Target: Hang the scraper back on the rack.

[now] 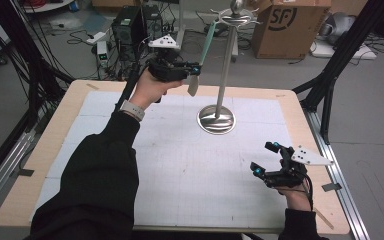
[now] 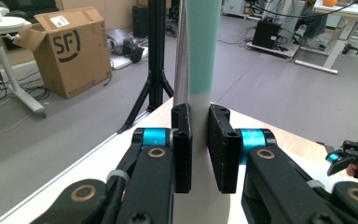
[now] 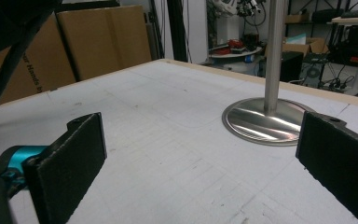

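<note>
A spatula with a teal handle (image 1: 208, 42) and a pale blade (image 1: 193, 85) hangs slanted beside the steel stand's pole (image 1: 226, 65), its top end up by the hook ring (image 1: 236, 17). Whether it rests on a hook I cannot tell. My left gripper (image 1: 195, 69) is raised at the back of the table and shut on the spatula where handle meets blade. In the left gripper view both pads (image 2: 182, 149) press the pale shaft (image 2: 199, 140) below the teal part (image 2: 204, 46). My right gripper (image 1: 261, 157) rests low at the front right, open with nothing between its pads (image 3: 70, 168). The stand's base (image 3: 261, 123) lies ahead of it.
The stand's round base (image 1: 216, 120) sits mid-table on the white mat (image 1: 180, 170). Off the table stand a cardboard box (image 1: 290, 25), black tripod legs (image 1: 330, 75) by the right rear corner, and computer gear with cables (image 1: 130, 27) at the back left.
</note>
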`<state>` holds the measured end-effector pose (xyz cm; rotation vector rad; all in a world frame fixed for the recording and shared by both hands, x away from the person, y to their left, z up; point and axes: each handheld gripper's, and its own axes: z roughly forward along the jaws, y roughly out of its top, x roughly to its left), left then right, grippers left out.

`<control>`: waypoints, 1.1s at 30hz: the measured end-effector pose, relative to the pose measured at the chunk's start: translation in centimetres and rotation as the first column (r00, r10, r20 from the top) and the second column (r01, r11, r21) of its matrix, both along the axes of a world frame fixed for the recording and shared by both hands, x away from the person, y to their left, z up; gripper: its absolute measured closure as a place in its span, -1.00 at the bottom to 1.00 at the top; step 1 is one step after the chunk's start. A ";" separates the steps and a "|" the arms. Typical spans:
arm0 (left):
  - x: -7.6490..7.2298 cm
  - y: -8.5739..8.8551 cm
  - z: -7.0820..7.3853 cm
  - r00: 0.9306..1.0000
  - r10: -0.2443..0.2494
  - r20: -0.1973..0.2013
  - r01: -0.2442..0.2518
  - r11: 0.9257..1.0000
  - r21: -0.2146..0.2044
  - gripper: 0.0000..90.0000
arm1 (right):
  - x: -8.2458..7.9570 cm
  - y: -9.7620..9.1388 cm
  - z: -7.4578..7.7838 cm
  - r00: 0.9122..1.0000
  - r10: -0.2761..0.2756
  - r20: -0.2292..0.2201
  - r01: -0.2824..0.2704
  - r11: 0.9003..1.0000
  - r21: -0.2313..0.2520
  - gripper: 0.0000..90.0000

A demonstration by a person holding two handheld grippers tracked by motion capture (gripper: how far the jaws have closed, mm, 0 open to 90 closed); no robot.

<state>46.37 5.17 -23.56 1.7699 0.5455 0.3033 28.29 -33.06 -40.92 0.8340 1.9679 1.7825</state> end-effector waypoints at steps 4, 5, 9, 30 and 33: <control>-0.1 -0.1 -0.3 1.000 0.012 -0.012 -0.011 1.000 0.028 0.51 | -0.1 -0.1 0.0 1.000 -0.002 0.004 0.002 1.000 0.001 -0.99; -0.2 0.0 -0.4 1.000 0.013 -0.009 -0.013 1.000 0.021 0.46 | 0.0 -0.1 0.0 1.000 -0.002 0.005 0.002 1.000 0.002 -0.98; -0.6 0.6 -1.0 1.000 -0.007 0.006 0.007 1.000 -0.002 0.23 | -0.1 -0.1 0.0 1.000 0.002 -0.003 -0.002 1.000 -0.005 -0.99; -5.6 4.7 -4.0 0.993 -0.104 0.057 0.110 0.988 -0.106 -0.84 | -0.4 0.2 0.3 1.000 -0.002 0.018 0.002 1.000 -0.002 -0.98; -6.3 5.5 -4.8 0.992 -0.103 0.066 0.110 0.988 -0.113 -0.85 | -0.4 0.3 0.3 1.000 -0.009 0.023 0.009 1.000 -0.003 -0.99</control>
